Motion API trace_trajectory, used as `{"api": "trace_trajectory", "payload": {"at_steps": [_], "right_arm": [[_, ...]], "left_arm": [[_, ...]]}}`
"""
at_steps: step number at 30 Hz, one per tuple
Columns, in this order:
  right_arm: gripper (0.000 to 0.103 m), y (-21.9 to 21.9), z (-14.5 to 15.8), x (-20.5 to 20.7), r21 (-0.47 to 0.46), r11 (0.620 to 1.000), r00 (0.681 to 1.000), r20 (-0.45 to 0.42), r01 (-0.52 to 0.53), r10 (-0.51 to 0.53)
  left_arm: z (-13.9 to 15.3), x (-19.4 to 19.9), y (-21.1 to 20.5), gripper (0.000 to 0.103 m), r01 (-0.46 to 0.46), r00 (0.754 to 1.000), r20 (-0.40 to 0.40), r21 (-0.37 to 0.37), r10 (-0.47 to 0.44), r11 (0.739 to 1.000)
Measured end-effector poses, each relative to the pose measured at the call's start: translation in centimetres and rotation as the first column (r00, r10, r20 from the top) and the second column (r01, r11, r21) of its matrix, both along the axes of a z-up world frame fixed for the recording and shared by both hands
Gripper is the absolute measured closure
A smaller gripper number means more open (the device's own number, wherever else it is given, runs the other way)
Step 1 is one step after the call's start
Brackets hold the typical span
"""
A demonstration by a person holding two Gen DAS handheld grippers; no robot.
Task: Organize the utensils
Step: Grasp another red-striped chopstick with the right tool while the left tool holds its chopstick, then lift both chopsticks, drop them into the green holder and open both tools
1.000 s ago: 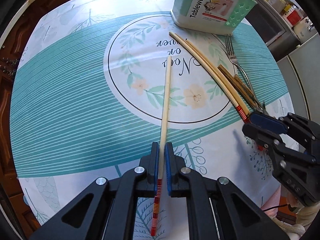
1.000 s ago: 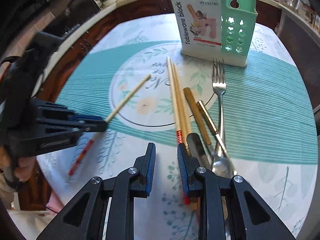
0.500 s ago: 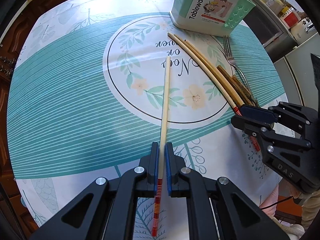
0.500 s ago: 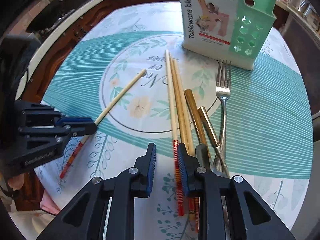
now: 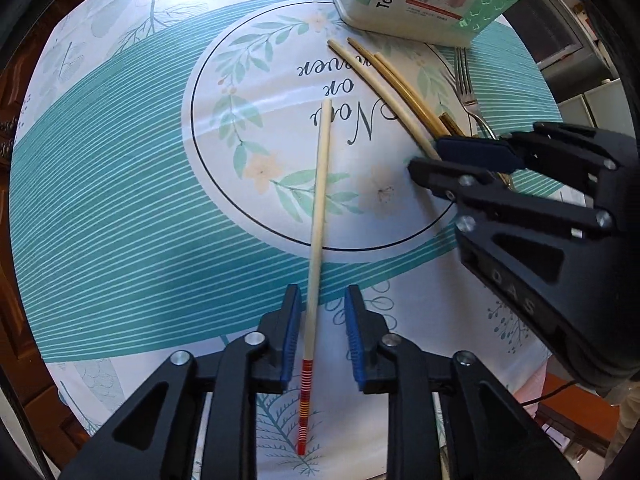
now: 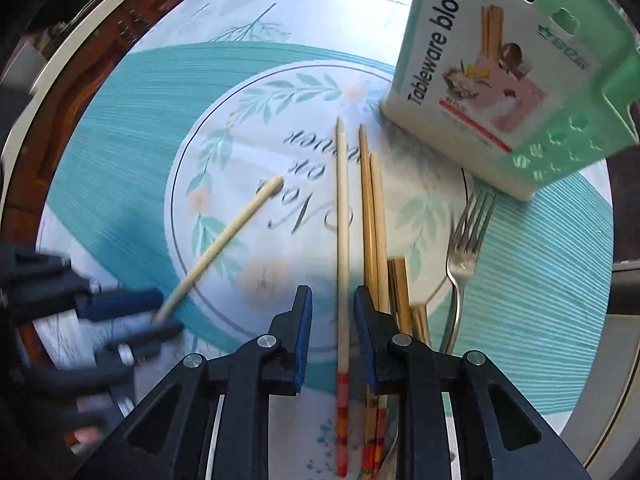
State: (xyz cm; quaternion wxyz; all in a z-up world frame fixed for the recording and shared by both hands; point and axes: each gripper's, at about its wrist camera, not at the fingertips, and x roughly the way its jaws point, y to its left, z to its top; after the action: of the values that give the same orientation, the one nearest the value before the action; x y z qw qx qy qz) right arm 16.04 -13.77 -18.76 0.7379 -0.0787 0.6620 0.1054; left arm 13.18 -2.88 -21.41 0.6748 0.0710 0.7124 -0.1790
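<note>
Since a second ago, my left gripper (image 5: 320, 332) has gone from clamping the lone pale chopstick (image 5: 318, 216) to letting go: its jaws are opening, the stick lies between the blue pads, and neither pad presses on it. My right gripper (image 6: 332, 328) has slid in toward the tableware block (image 6: 500, 80); it now straddles another pale chopstick (image 6: 343, 240), jaws parted, pads clear of the wood.

Measured from the tableware block, the green holder standing at the far side of the tablecloth (image 5: 120, 220): the straddled chopstick points its thin tip just short of the block's base. Two darker golden chopsticks (image 6: 374, 220) lie just beside it on the block's side, their red-banded ends under my right finger. A steel fork (image 6: 466, 248) lies with its tines almost touching the block. The lone chopstick rests farther out, angled across the printed circle, its thin tip toward the block.
</note>
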Motion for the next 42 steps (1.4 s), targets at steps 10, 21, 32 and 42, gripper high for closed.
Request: {"api": "trace_trajectory", "payload": {"at_steps": [10, 21, 32, 42], "right_arm": [[0.098, -0.7, 0.5, 1.2, 0.058, 0.998, 0.998, -0.065, 0.018, -0.014], [0.098, -8.1, 3.8, -5.1, 0.494, 0.848, 0.962, 0.077, 0.191, -0.262], [0.098, -9.8, 7.9, -13.1, 0.566, 0.805, 0.891, 0.253, 0.180, -0.376], [0.098, -12.7, 20.6, -12.6, 0.522, 0.849, 0.754, 0.525, 0.081, -0.395]], "left_arm": [[0.1, 0.1, 0.2, 0.100, 0.014, 0.999, 0.032, 0.055, -0.016, 0.998], [4.5, -3.2, 1.6, 0.100, 0.003, 0.936, 0.352, -0.012, 0.001, 1.000], [9.6, -8.0, -1.4, 0.100, 0.038, 0.802, 0.598, -0.050, 0.000, 0.998], [21.7, -4.5, -4.2, 0.100, 0.129, 0.624, 0.781, -0.145, 0.033, 0.981]]}}
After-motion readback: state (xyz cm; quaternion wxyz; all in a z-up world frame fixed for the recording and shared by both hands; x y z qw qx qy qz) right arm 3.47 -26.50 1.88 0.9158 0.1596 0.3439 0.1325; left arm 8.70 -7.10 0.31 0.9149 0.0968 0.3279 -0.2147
